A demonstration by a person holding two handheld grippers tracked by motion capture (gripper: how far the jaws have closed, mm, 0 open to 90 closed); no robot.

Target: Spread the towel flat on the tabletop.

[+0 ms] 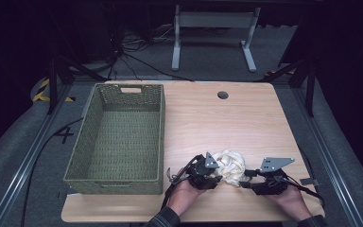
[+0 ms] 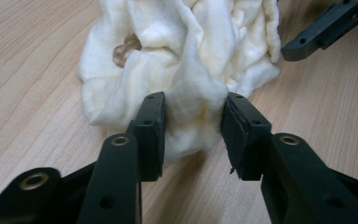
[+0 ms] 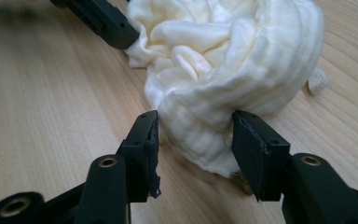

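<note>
Cream cloth [image 1: 230, 166] bunched on table, left tongs [image 2: 192, 128] and right tongs [image 3: 195, 140] straddling it

Both grippers, left gripper [image 1: 213, 176] and right gripper [image 1: 248, 180], are black with brass-ringed holes (grey plates on top).

The cloth [image 1: 230, 166] is cream, softly ribbed, with a brownish patch [image 2: 127, 46] that may be a stain or a label. Both grippers, left [image 2: 193, 126] and right [image 3: 196, 140], are black with brass-coloured rivets. The basket [image 1: 90, 118] is olive-green weave. The table [image 1: 217, 123] is pale wood grain.
</note>
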